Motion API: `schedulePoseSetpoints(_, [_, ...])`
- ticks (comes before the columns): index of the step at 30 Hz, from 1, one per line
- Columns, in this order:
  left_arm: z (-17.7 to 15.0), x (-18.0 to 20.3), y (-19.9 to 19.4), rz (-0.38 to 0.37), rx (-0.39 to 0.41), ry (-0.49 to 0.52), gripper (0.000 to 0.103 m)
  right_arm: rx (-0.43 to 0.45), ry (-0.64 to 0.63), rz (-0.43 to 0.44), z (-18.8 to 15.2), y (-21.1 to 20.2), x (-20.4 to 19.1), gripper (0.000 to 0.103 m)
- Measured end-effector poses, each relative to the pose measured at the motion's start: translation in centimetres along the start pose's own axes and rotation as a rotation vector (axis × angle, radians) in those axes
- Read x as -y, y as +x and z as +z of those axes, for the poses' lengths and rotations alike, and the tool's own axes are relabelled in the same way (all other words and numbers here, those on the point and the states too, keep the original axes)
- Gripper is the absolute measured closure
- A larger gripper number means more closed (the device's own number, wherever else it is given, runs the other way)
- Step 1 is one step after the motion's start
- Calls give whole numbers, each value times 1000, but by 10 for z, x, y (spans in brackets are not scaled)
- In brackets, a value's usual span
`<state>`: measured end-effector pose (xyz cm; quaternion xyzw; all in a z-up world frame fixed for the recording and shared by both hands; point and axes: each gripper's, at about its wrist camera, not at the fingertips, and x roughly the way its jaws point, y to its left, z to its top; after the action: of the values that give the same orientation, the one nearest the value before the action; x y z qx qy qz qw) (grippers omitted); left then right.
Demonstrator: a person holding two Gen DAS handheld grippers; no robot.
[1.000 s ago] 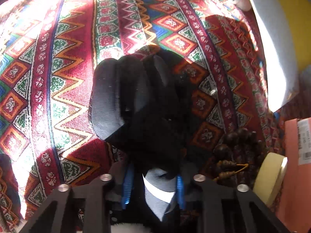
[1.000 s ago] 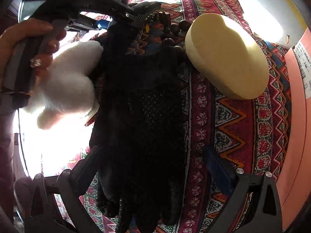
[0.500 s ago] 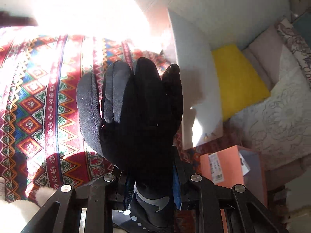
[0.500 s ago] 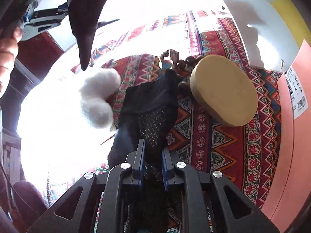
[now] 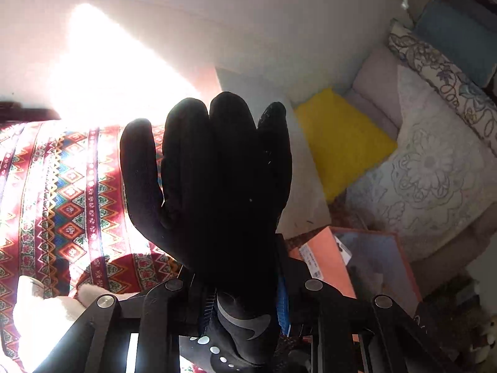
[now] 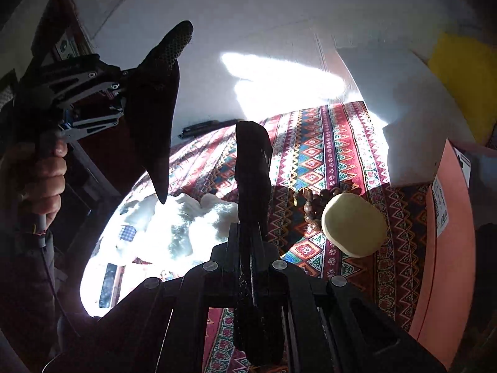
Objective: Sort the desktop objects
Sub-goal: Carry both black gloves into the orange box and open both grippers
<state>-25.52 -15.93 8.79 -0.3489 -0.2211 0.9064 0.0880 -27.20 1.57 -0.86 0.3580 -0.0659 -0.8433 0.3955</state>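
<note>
Currently each gripper is clamped on one black glove and holds it clear above the patterned cloth (image 6: 338, 143): the left gripper (image 5: 242, 307) pinches the cuff of the left glove (image 5: 211, 186), whose fingers stand upright, while the right gripper (image 6: 248, 276) grips the right glove (image 6: 253, 168) edge-on. Both jaws are closed down to the fabric's thickness, presumably so the pair can be moved together. Remaining on the cloth are a white plush (image 6: 192, 217) at near left, beads (image 6: 313, 205) and a cream disc (image 6: 354, 223) at right, beside an orange box (image 6: 447, 248).

Black linkage arms (image 5: 155, 320), silver screws (image 5: 174, 285)
</note>
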Motion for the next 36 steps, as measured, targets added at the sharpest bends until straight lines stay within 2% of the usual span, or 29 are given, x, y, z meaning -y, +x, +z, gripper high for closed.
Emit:
schedulePoseSetpoints(8, [-12, 81, -11, -85, 21, 123, 78, 263, -5, -5, 10, -106, -7, 98])
schedulePoseSetpoints(12, [-13, 125, -15, -140, 51, 164, 78, 417, 17, -54, 9, -172, 6, 98])
schedulePoseSetpoints(17, [-15, 186, -2, -228, 37, 241, 78, 575, 58, -184, 2, -246, 30, 98])
schedulePoseSetpoints(20, [-18, 226, 21, -282, -12, 289, 78, 614, 128, -253, -4, -278, 54, 98])
schedulePoseSetpoints(22, [-19, 251, 42, -314, -47, 313, 78, 618, 195, -289, -8, -284, 80, 98])
schedulePoseSetpoints(25, [-24, 285, 82, -359, -116, 330, 75, 565, 273, -361, -13, -283, 121, 96])
schedulePoseSetpoints(26, [-26, 293, 95, -357, -139, 338, 67, 550, 300, -399, -14, -285, 131, 91])
schedulePoseSetpoints(27, [-30, 299, 106, -349, -160, 347, 51, 545, 332, -439, -16, -286, 139, 89])
schedulePoseSetpoints(28, [-33, 303, 114, -338, -175, 346, 41, 547, 364, -472, -18, -289, 146, 64])
schedulePoseSetpoints(29, [-34, 303, 119, -337, -181, 335, 27, 566, 394, -493, -23, -288, 152, 22])
schedulePoseSetpoints(30, [-34, 301, 120, -339, -180, 323, 21, 601, 414, -496, -27, -292, 154, 7])
schedulePoseSetpoints(31, [-32, 298, 118, -341, -171, 316, 20, 632, 417, -484, -29, -297, 160, 2])
schedulePoseSetpoints(33, [-26, 293, 115, -324, -140, 310, 13, 640, 397, -465, -28, -298, 159, 2])
schedulePoseSetpoints(36, [-15, 272, 99, -279, -90, 289, 10, 637, 387, -436, -23, -290, 155, 2])
